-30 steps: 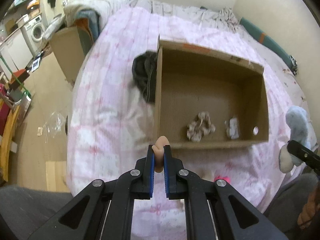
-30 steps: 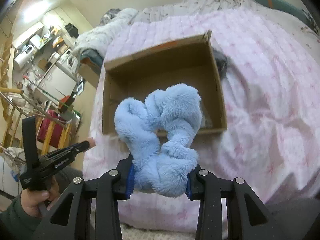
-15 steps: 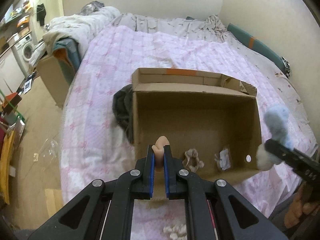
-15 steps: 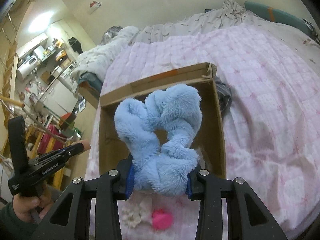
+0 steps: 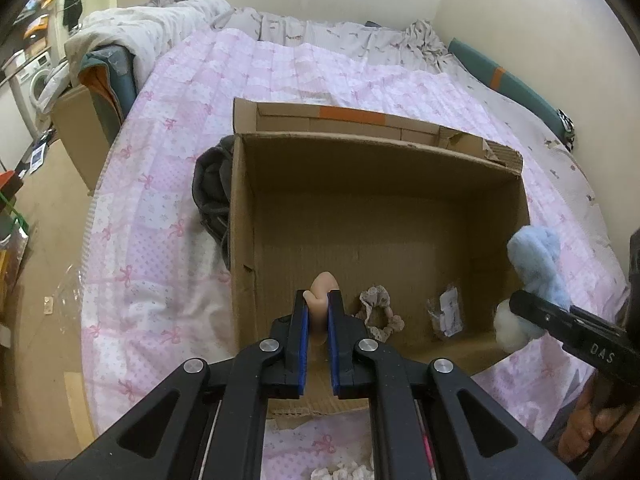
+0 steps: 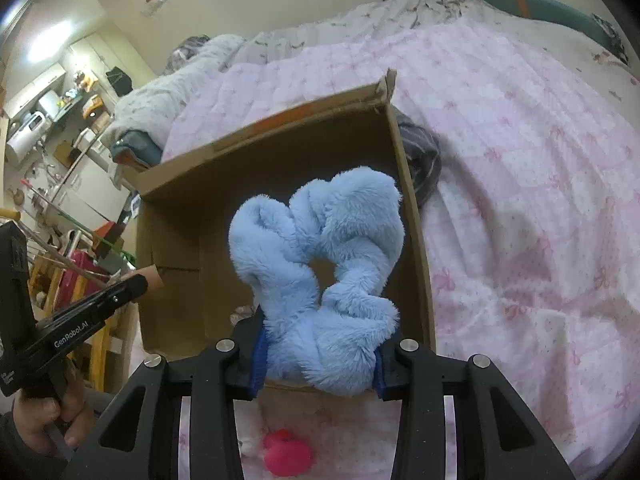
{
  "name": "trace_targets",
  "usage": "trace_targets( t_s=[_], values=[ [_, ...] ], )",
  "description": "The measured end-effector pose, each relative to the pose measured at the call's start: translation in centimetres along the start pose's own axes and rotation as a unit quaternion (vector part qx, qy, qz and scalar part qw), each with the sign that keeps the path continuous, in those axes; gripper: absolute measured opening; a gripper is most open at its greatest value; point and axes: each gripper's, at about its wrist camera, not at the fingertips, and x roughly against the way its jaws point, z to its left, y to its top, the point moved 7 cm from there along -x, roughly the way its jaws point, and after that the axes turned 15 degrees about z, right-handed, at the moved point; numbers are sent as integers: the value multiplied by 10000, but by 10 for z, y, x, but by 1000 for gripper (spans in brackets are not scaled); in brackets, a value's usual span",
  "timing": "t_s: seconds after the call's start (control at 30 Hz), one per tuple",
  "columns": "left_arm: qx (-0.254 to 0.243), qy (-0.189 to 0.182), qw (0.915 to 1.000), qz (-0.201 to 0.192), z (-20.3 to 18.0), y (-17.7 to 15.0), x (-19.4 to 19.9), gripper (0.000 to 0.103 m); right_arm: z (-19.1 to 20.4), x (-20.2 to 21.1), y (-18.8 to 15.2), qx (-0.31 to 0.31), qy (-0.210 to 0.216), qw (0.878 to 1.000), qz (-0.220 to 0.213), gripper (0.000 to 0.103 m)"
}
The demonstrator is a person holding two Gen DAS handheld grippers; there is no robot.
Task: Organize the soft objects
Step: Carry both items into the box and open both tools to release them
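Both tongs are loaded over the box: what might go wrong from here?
The fluffy blue scrunchie sits near the cardboard box wall, so a release from the right tongs may leave it on the rim or outside. The small peach piece in the left tongs may stick between the pads.

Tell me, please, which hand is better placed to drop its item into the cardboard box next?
Probably the left: its gripper already holds the beige toy over the cardboard box floor, while the blue scrunchie hangs nearer the rim.
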Motion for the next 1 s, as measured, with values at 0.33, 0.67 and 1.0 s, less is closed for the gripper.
trace_targets(
  t_s=[0.33,0.67,1.0],
  values=[
    [-147,-188,9996,178,-15,-4,-12,8,-1,-18,-4,0,-119,9995,281,44],
    [-215,80,9990,392,-18,-8,-19,29,12,-27,-7,262,-90,9988,406,47],
    [-260,471,9981,310,-12,-9,-18,70,20,-26,-7,432,-16,9985,338,58]
  ],
)
